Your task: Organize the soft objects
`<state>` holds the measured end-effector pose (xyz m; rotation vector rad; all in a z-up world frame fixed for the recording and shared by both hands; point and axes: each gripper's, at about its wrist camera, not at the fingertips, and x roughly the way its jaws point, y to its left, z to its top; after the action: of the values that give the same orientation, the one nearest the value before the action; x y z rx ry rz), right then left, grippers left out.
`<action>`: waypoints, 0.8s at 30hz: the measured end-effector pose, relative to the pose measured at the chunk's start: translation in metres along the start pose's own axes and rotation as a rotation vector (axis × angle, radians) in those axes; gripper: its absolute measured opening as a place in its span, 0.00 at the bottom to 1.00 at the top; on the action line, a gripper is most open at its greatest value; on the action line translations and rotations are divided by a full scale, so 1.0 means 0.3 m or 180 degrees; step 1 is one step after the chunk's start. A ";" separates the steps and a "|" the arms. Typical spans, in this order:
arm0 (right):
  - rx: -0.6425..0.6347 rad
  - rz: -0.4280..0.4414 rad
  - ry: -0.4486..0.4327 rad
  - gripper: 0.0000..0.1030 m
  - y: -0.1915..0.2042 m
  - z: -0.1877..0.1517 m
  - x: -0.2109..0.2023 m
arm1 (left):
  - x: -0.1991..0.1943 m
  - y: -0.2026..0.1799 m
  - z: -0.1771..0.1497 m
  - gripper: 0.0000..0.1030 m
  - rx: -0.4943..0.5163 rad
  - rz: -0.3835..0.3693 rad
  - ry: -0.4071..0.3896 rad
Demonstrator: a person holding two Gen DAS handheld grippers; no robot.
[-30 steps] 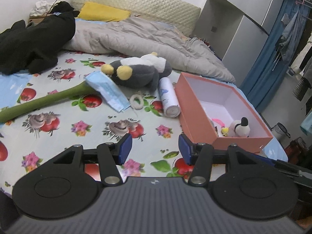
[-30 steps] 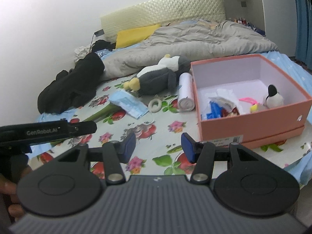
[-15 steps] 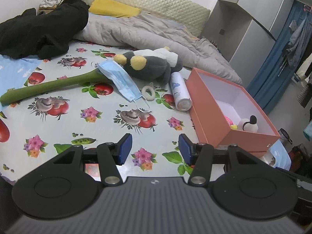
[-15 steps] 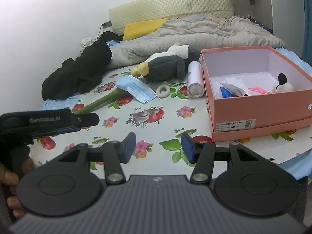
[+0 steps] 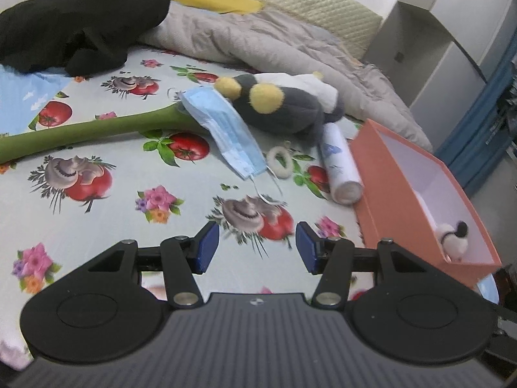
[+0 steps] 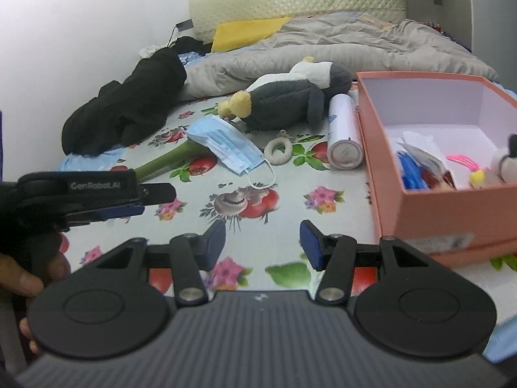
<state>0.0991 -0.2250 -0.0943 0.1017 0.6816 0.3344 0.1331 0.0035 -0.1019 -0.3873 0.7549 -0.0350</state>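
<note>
one mask, one penguin plush, one box

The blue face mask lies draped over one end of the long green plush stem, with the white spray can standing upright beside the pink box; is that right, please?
Not quite: the white spray can lies on its side beside the pink box, as the right wrist view shows. The blue face mask does drape over the end of the green plush stem.

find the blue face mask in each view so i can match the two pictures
Left wrist view: face mask sits centre, above the tongs, draped over the green stem's end.
Right wrist view: face mask sits left of centre, mid-height.
Shared landmark: the white ring lies just right of the mask in both.
</note>
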 end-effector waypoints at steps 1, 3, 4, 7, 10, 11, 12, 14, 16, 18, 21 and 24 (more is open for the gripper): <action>-0.0021 0.0002 0.0008 0.52 -0.001 0.008 0.023 | 0.025 0.008 0.011 0.57 -0.0046 0.0003 0.0006; -0.0051 0.0006 0.0013 0.52 -0.002 0.025 0.067 | 0.073 0.023 0.036 0.57 -0.0135 0.0006 0.0023; -0.0064 0.0008 0.0014 0.52 -0.003 0.034 0.089 | 0.094 0.029 0.045 0.57 -0.0174 0.0013 0.0027; -0.0096 -0.0002 0.0027 0.52 -0.011 0.060 0.150 | 0.163 0.051 0.079 0.57 -0.0291 0.0026 0.0040; -0.0077 0.0017 0.0059 0.52 -0.023 0.087 0.214 | 0.234 0.069 0.110 0.57 -0.0406 0.0020 0.0081; -0.0084 0.0016 0.0067 0.52 -0.025 0.096 0.239 | 0.257 0.073 0.118 0.57 -0.0429 0.0015 0.0091; -0.0099 0.0006 0.0071 0.52 -0.028 0.104 0.259 | 0.281 0.076 0.129 0.57 -0.0444 0.0020 0.0098; -0.0127 -0.0028 0.0068 0.51 -0.031 0.122 0.305 | 0.331 0.083 0.149 0.57 -0.0463 0.0032 0.0107; -0.0141 -0.0057 0.0073 0.50 -0.035 0.140 0.351 | 0.385 0.092 0.170 0.57 -0.0487 0.0034 0.0131; -0.0147 -0.0079 0.0077 0.47 -0.041 0.157 0.401 | 0.432 0.103 0.185 0.57 -0.0505 0.0041 0.0151; -0.0161 -0.0093 0.0100 0.47 -0.044 0.177 0.470 | 0.494 0.119 0.201 0.57 -0.0533 0.0033 0.0157; -0.0119 -0.0040 0.0149 0.41 -0.043 0.193 0.541 | 0.556 0.142 0.219 0.57 -0.0578 0.0015 0.0164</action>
<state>0.2569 -0.1819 -0.1495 0.0543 0.7218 0.3382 0.2948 0.0367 -0.1839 -0.5591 0.8127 0.0284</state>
